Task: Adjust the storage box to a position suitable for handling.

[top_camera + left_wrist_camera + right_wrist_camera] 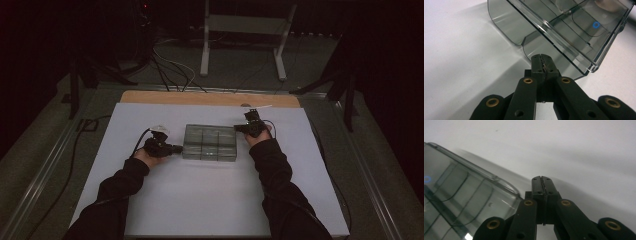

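Dark sleeves (270, 190) over white table (210, 200), both hand-held grippers (172, 148) (243, 128) together beside smoked-plastic organiser (210, 142); dim room behind.

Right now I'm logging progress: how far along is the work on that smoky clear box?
Done: both grippers sit at the clear box, left gripper at its left end, right gripper at its far right corner. In hand: both jaws shut, gripping nothing. Left: actually handling the box, which lies flat on the white table.

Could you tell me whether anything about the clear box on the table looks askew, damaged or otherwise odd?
Nothing stands out. The smoky clear box sits flat and square on the white table, with no crack or spill visible. The left gripper and right gripper flank it, jaws shut.
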Available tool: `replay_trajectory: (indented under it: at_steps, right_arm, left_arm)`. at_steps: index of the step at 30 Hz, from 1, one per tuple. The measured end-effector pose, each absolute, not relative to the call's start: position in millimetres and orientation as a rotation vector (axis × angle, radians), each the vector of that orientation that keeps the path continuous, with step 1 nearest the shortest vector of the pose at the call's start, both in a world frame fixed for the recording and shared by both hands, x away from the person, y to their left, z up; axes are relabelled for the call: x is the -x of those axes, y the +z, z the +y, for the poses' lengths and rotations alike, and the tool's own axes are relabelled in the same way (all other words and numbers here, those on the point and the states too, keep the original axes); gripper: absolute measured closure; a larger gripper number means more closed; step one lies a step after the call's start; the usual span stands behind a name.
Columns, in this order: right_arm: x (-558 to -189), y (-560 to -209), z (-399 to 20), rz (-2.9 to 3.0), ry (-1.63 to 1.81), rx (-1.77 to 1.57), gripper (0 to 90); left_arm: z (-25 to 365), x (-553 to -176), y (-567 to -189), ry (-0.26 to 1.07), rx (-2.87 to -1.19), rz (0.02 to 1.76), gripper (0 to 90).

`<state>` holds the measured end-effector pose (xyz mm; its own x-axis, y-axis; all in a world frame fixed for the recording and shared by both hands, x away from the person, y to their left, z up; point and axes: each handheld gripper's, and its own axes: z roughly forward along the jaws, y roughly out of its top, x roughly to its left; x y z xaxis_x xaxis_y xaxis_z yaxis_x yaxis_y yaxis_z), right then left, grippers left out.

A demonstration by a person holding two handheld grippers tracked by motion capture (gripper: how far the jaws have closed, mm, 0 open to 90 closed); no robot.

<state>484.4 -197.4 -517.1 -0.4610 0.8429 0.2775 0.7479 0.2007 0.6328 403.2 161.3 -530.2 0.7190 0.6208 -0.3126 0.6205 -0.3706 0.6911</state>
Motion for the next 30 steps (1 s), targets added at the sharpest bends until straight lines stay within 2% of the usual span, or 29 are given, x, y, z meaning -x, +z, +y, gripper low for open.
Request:
replay_trajectory:
  at_steps: [13,30]
  right_arm:
    - [-470.8,-513.1,-188.1,2.358,1.059,-1.57,90.0]
    - [-422.8,-508.7,-179.1,2.444,1.017,-1.531,90.0]
  left_arm:
    - [168.7,-388.7,-525.0,0.001,-2.092,0.937,90.0]
    - [175.5,-335.3,-519.9,-0.044,-2.141,0.879,90.0]
